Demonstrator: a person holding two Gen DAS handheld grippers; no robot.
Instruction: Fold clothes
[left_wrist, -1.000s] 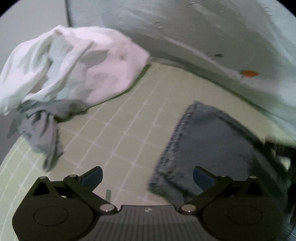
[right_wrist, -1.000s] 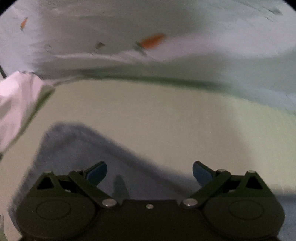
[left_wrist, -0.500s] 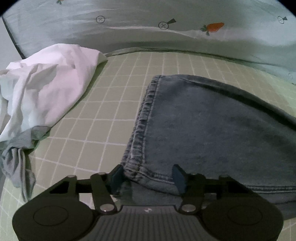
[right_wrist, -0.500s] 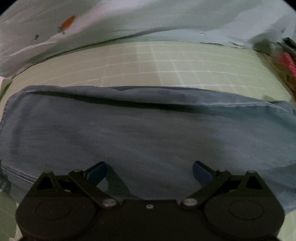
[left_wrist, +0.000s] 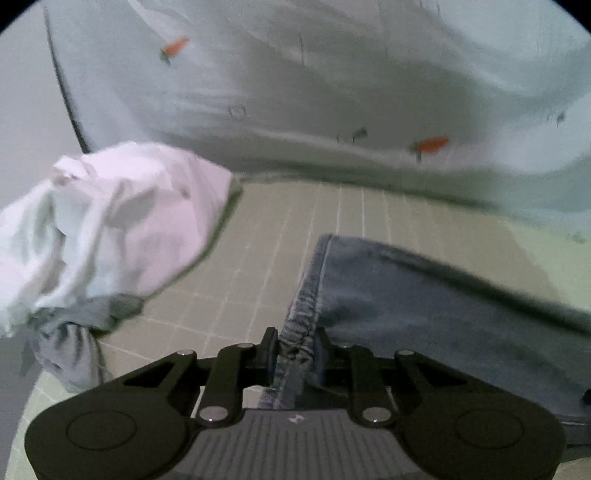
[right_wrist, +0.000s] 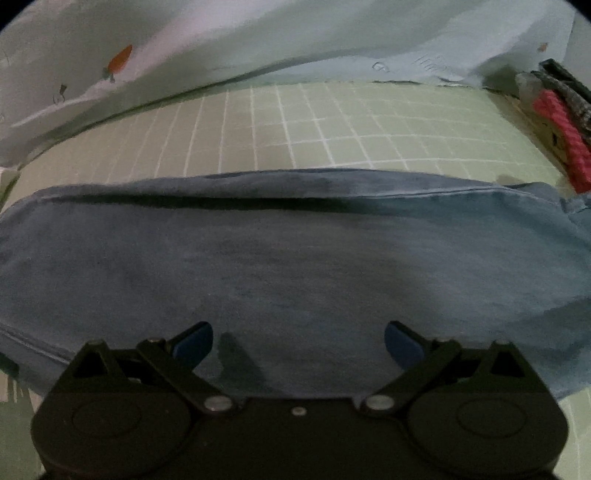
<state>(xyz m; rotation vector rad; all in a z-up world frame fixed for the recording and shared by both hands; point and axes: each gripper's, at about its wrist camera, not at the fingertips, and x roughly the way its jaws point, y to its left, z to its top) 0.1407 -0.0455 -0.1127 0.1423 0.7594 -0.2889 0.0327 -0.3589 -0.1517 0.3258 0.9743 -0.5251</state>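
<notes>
A pair of blue jeans lies folded lengthwise across a green checked sheet. In the left wrist view the stitched hem end of the jeans bunches up between the narrow jaws of my left gripper; the jaws are closing and the pads press on the denim hem, which rises off the sheet. My right gripper hangs open just above the middle of the jeans with nothing between its fingers.
A crumpled white garment over a grey one lies at the left. A pale quilt with carrot prints rises behind the sheet. A pink and grey object sits at the far right edge.
My left gripper went from wide open to closed on the jeans' hem and lifted it a little. The right gripper swept right over the jeans, then held still, open.
</notes>
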